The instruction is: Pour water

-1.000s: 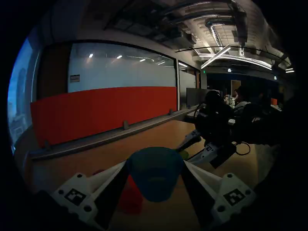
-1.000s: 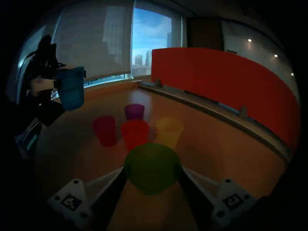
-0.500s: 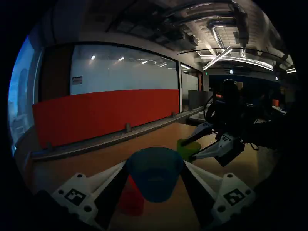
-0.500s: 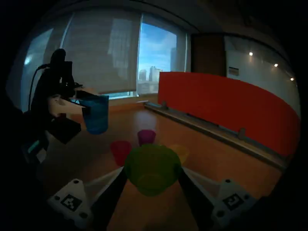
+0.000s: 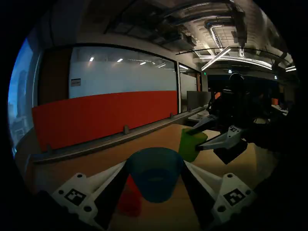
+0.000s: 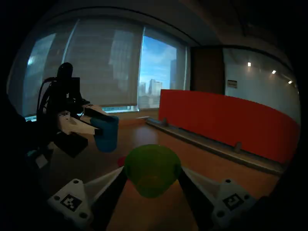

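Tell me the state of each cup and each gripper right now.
blue cup: upright, lifted off the table.
green cup: roughly upright, lifted, not tipped to pour.
red cup: standing upright on the table, not held.
left gripper: fingers shut on the blue cup.
right gripper: fingers shut on the green cup.

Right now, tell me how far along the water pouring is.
Done: the left gripper is shut on the blue cup and the right gripper on the green cup, both held above the table. In hand: the two cups are upright and apart. Left: tilting one over the other; no stream of water shows yet.
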Demonstrator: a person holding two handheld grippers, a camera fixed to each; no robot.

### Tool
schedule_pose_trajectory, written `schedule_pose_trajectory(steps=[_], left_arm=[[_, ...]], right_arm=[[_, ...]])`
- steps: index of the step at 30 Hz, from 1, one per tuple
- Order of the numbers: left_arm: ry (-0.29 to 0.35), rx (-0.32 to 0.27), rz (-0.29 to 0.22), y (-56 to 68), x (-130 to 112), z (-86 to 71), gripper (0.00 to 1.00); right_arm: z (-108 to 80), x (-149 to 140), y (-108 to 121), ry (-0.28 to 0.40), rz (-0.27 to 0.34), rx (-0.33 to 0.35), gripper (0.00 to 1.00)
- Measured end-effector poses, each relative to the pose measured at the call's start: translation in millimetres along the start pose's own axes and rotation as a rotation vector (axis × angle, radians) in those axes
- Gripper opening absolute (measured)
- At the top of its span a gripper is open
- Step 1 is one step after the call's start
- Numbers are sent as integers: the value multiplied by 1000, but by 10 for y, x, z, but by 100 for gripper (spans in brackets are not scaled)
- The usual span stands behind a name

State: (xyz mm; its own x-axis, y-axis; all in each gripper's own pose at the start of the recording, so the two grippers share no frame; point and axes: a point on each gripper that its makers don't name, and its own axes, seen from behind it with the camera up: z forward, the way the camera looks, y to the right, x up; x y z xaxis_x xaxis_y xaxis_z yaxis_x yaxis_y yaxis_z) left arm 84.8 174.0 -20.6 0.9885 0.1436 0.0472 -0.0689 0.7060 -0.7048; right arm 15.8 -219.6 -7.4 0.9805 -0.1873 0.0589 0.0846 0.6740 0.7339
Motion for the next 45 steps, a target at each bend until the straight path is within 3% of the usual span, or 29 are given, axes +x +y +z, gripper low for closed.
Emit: schedule_pose_trajectory(steps=[17,45], left_arm=[[18,-8,-5,56,82,18,88],[29,-23,-13,38,114,103,89]], right_arm=[[-125,356,-29,120,-17,-18,91],[-75,423,43,136,-31,-25,92]])
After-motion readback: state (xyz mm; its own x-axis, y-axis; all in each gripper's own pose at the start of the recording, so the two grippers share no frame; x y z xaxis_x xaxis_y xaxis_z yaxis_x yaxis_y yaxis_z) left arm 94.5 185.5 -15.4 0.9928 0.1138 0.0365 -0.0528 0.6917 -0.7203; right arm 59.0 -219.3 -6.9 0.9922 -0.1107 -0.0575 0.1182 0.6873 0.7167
